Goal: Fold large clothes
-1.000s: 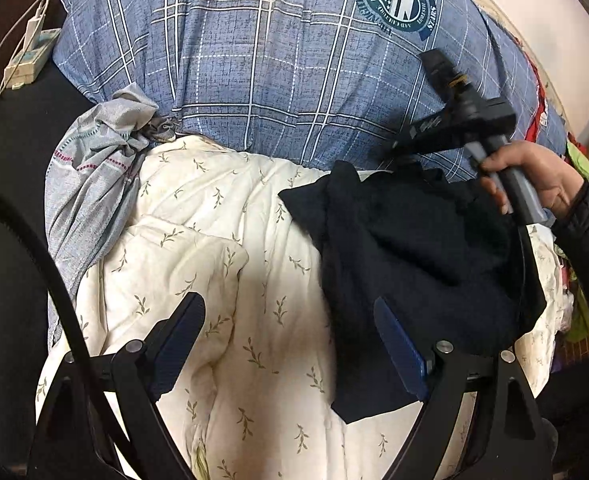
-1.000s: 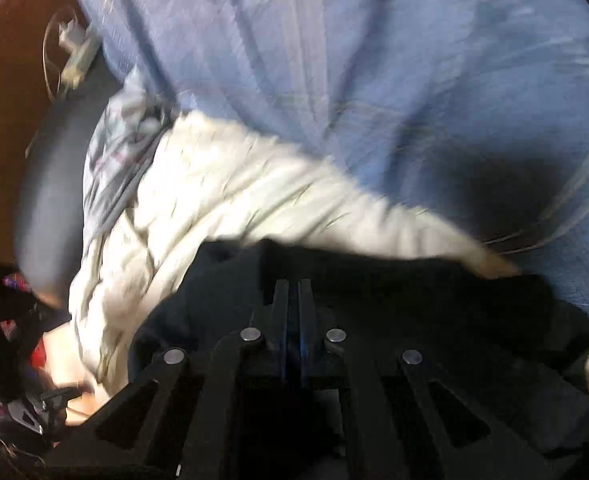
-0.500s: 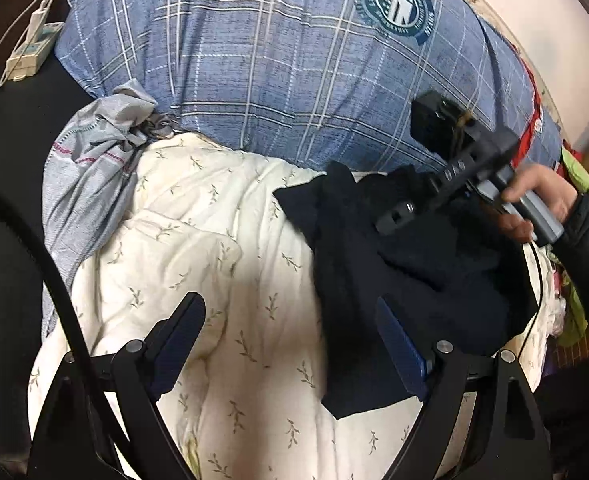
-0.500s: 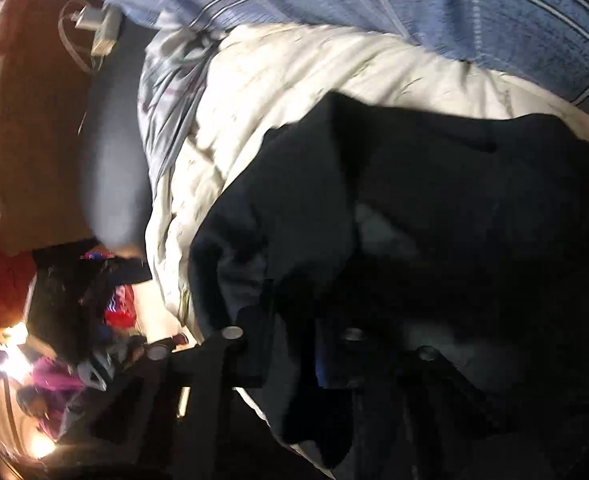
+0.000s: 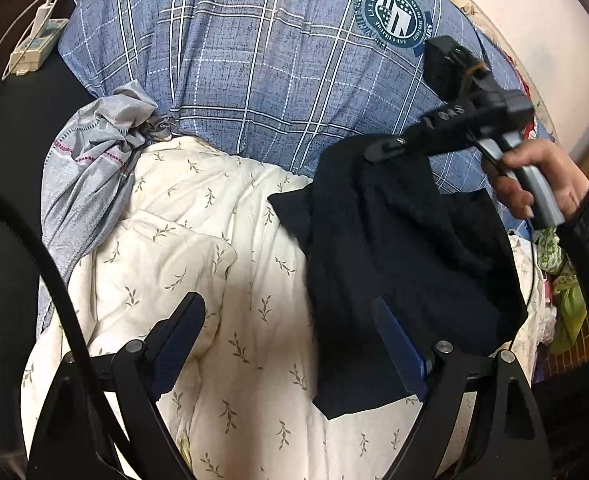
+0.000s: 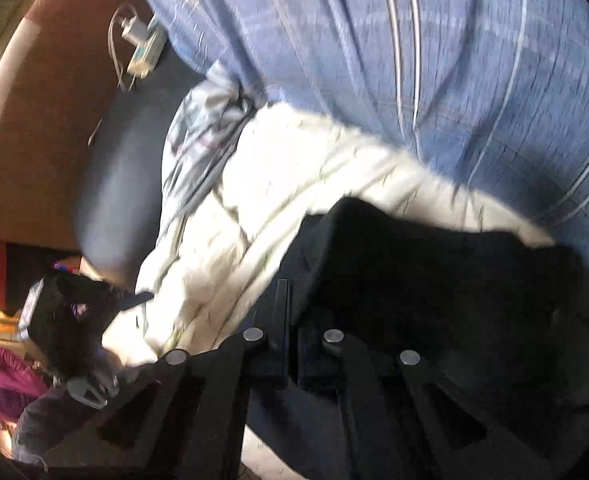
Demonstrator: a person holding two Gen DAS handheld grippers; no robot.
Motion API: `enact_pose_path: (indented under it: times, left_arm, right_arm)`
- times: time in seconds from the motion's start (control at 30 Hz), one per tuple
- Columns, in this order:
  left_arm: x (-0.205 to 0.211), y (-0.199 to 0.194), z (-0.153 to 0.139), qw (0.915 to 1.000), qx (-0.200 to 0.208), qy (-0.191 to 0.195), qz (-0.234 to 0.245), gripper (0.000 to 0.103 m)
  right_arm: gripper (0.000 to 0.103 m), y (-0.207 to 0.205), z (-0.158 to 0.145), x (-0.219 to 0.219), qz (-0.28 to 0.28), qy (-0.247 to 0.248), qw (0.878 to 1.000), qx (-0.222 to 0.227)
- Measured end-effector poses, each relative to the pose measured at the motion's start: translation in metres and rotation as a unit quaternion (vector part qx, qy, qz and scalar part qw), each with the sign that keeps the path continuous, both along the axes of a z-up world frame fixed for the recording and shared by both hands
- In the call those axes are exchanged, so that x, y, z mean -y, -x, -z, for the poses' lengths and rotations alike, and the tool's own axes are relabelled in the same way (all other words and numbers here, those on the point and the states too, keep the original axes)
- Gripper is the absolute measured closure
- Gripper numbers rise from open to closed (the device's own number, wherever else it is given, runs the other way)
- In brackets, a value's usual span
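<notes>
A dark garment lies draped over the right half of a cream quilt printed with leaf sprigs, its far upper edge lifted off the bedding where the right gripper pinches it. The cloth hangs from that pinch point and spreads down toward the near right, its lower corner reaching the blue pad of the left gripper's right-hand finger.

The person's right hand, in a dark sleeve, grasps the grey handle at the far right and angles the tool down and leftward onto the garment. In the right wrist view the right gripper shows its two fingers pressed together with dark fabric caught between them, the garment bunching around and to the right of the tips; that picture is blurred, so the folds cannot be made out.

The left gripper hovers at the near edge of the bed with its fingers spread wide and nothing between them, the left one over bare quilt. Whether its right-hand pad touches the garment or merely overlaps it in view cannot be told.

Beyond the quilt lies a blue plaid cover with a round crest. A grey crumpled cloth with a red stitched stripe sits at the quilt's far left, touching it. A white power strip with a plugged-in adapter rests on the dark surface at far left.
</notes>
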State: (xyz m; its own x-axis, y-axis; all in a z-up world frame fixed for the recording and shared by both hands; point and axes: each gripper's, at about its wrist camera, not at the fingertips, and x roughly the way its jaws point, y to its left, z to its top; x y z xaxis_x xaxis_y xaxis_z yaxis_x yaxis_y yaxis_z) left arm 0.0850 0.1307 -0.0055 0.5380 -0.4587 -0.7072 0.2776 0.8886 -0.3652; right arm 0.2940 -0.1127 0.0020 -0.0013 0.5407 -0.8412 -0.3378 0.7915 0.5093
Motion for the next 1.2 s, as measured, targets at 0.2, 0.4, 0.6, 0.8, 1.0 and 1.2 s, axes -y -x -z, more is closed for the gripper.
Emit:
enact_pose_path:
  times: [0.2,0.4,0.6,0.8,1.0,1.2]
  left_arm:
    - [0.000,0.002,0.002,1.0000,-0.005,-0.007,-0.003,0.016]
    - [0.009,0.003,0.004,0.9998,-0.010,-0.014,0.005,0.016]
    - [0.026,0.002,0.004,0.9999,-0.009,0.003,0.010,0.016]
    - [0.058,0.011,-0.003,0.9996,-0.005,-0.011,0.025,0.016]
    - [0.088,0.006,-0.013,0.9989,-0.005,-0.041,0.021,0.016]
    - [0.149,-0.022,-0.037,0.9931,0.016,-0.086,0.078,0.034]
  right_arm:
    - [0.093,-0.021,0.057,-0.007,0.025,0.071,0.997,-0.006]
    - [0.020,0.004,0.043,0.053,0.077,0.053,0.996,-0.002]
    - [0.019,0.070,-0.055,0.208,0.191,0.027,0.980,0.055]
    - [0.018,0.125,-0.030,0.308,0.292,0.059,0.954,0.043]
    - [0.019,0.133,-0.030,0.295,0.255,0.192,0.937,0.140]
    - [0.018,0.135,-0.036,0.255,0.155,0.223,0.948,0.167]
